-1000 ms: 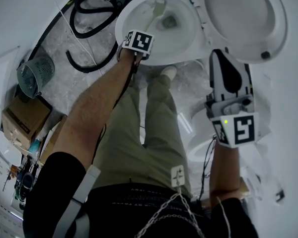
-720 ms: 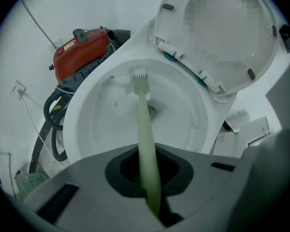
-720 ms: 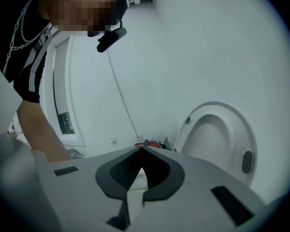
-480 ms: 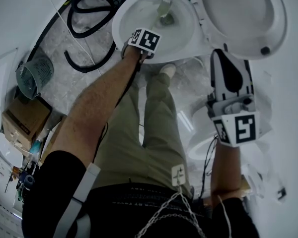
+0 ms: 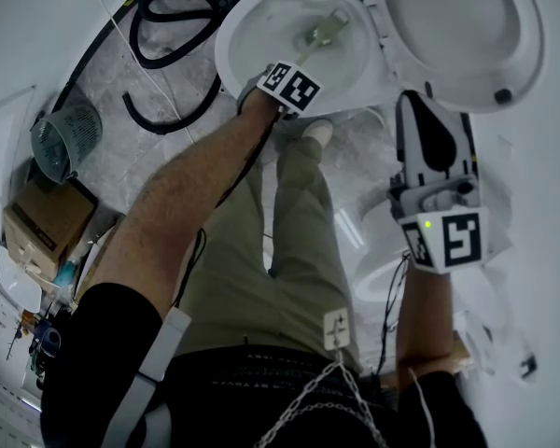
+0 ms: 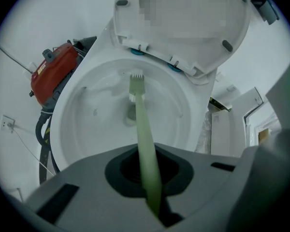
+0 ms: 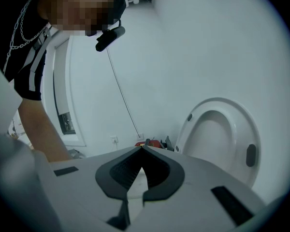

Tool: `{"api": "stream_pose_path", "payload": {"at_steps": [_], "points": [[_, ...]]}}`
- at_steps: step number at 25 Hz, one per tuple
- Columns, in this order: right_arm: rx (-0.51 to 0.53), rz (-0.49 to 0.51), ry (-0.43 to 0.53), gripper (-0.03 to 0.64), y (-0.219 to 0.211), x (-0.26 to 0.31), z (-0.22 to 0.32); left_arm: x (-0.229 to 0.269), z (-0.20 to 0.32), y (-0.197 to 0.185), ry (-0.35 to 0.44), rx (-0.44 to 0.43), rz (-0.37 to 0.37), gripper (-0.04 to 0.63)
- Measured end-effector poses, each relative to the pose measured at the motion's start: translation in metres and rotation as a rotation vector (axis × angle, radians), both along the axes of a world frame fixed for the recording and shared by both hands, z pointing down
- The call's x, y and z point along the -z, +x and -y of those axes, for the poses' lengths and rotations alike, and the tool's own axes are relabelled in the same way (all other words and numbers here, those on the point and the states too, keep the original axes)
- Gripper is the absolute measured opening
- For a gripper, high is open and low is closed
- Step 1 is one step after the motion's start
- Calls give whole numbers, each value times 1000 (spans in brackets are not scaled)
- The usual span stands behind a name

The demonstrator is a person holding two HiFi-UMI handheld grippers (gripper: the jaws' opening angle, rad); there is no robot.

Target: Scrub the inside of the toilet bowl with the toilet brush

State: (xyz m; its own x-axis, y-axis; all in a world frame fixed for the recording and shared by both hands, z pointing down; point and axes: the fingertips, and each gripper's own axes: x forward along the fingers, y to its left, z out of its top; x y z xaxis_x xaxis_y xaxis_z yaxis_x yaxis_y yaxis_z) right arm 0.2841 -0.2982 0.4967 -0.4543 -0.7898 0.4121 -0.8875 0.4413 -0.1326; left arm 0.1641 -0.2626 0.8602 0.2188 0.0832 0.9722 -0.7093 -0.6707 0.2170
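Down inside the toilet bowl (image 5: 252, 40) the pale green toilet brush (image 5: 325, 32) has its bristled head low against the inner wall, near the drain opening. The left gripper view shows the brush's handle (image 6: 144, 139) running straight out from the left gripper (image 6: 147, 175) to the white bristles. The jaws are clamped on that handle, whose lower end is lost in the dark slot between them. From the head view only the marker cube of this left gripper (image 5: 289, 87) shows, at the bowl's near rim. Its jaws are hidden under the cube there, and most of the handle is hard to make out against the white porcelain.

The right gripper (image 5: 418, 101) is held well apart from the bowl, to the right of it and below the raised seat (image 5: 457, 26). In its own view the right gripper (image 7: 141, 150) has its jaws together, tips touching, with nothing gripped. Through the small gap below the tips only a pale surface shows, too little to identify.

The raised seat (image 6: 183, 28) is partly covered by a mosaic patch. A red device (image 6: 55, 74) sits left of the bowl, cut off by the lens edge. A black hose (image 5: 168, 35) loops over the marbled floor (image 5: 121, 91). A wastebasket (image 5: 67, 138) and a cardboard box (image 5: 47, 217) stand farther left, their contents unclear.
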Motion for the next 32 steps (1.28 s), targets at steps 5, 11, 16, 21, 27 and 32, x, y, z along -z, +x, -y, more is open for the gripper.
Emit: {"api": "stream_pose_path", "payload": {"at_steps": [5,11,16,21,27,32], "points": [[6,5,6,3,-4,3,-2,2,-19,5,-25,-33,-14,0],[9,18,3,3,-10,2,-8,6,-40,13,-29,-119,-31,0],[-1,12,-9,3,-16,2,-10,10,-64,13,-55,-201,-47,0],[13,19,0,3,-26,6,-10,13,-82,-2,-79,-250,-35,0],[34,27,5,3,-37,11,-8,17,-97,-26,-116,-249,-25,0],[49,23,3,3,-44,10,-7,18,-111,-44,-147,-216,-22,0]]}}
